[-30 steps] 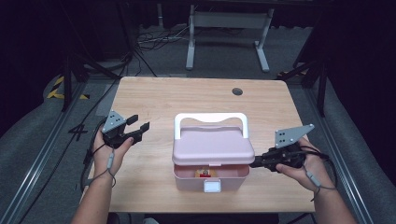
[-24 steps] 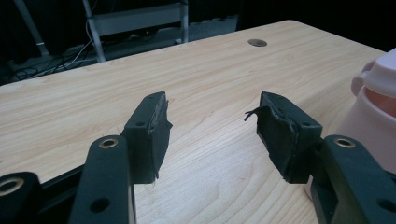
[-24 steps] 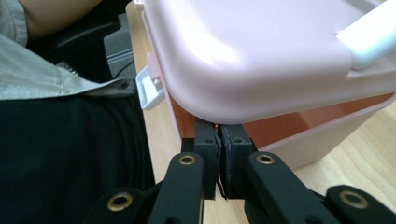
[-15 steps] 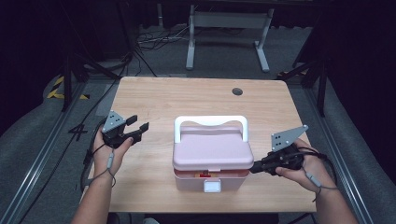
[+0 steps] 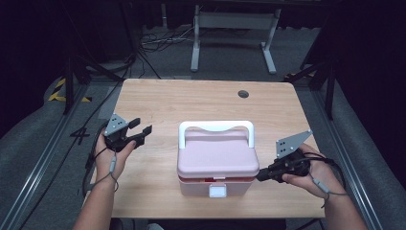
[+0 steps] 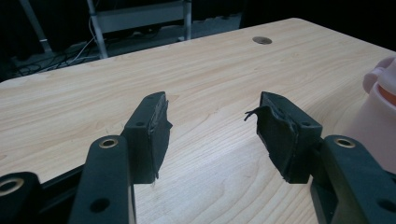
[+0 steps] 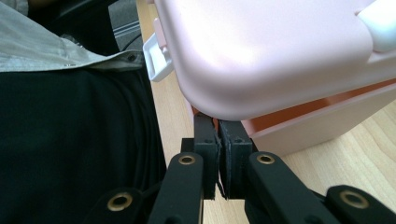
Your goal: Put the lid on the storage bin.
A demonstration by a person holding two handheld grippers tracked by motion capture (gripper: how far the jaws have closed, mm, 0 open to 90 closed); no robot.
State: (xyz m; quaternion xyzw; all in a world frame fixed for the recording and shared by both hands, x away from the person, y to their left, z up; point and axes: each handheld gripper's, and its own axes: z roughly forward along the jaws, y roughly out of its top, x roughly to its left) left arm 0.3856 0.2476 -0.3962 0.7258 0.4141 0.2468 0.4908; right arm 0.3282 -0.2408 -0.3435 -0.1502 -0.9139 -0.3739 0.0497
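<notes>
Pink box (image 5: pixel 218 160), white handle (image 5: pixel 215 127), lid slightly raised, right tool (image 5: pixel 262 175) closed under lid, left tool (image 5: pixel 140 128) open.

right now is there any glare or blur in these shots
High view: evenly lit table, dark surroundings, slightly soft. Left gripper view: pale sheen on the wood near the left gripper, whose fingers are sharp. Right gripper view: white glare on the pink box lid; right gripper is close and soft.

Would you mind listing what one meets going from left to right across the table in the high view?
Left gripper, held open above the wood → pink box with its white handle and white latch → right gripper, jaws shut, tips at the box's right side under the lid's edge.
</notes>
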